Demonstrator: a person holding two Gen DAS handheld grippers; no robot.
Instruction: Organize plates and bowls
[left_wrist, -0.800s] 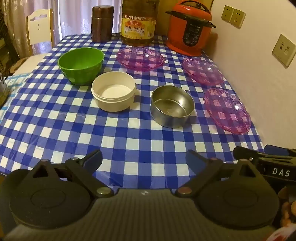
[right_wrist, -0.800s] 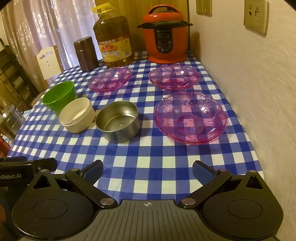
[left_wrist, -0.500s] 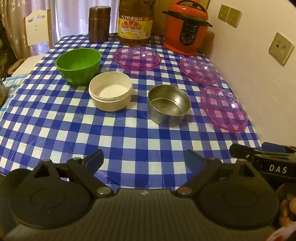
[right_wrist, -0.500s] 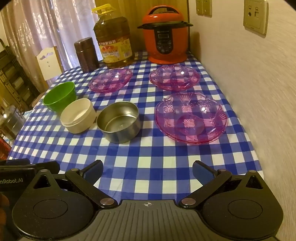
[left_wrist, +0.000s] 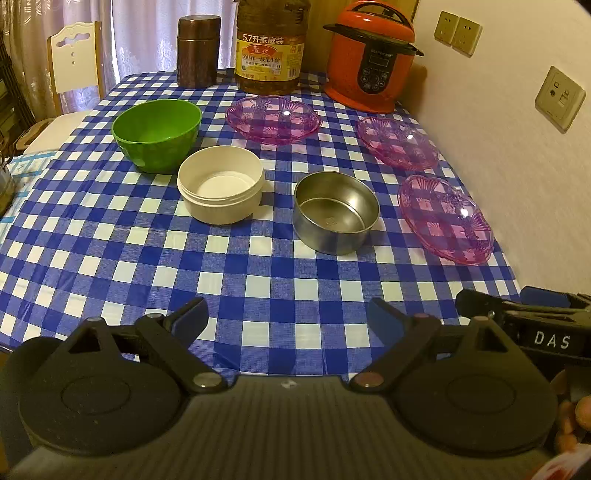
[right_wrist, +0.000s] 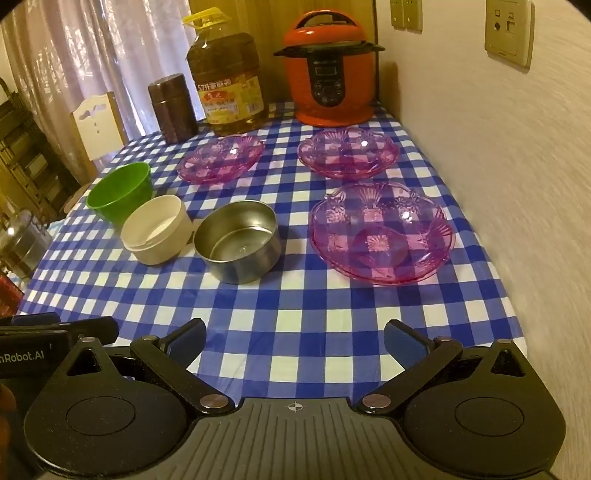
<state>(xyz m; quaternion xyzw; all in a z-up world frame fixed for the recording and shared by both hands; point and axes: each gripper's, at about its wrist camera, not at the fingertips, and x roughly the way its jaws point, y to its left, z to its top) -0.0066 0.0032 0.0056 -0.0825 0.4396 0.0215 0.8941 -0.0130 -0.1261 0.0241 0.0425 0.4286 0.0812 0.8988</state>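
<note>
Left wrist: "DAS" on right gripper

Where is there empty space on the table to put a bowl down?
The widest bare cloth lies between the grippers and the white tub and metal bowl. Crowded: the green bowl sits close behind the tub, and three pink plates fill the wall side.

The oil bottle loses its top to the upper edge in the left wrist view. Far left, the chair is half cropped, and some shiny metal thing at the left edge is too dim to name. The far-right plate might be two stacked, can't tell.
</note>
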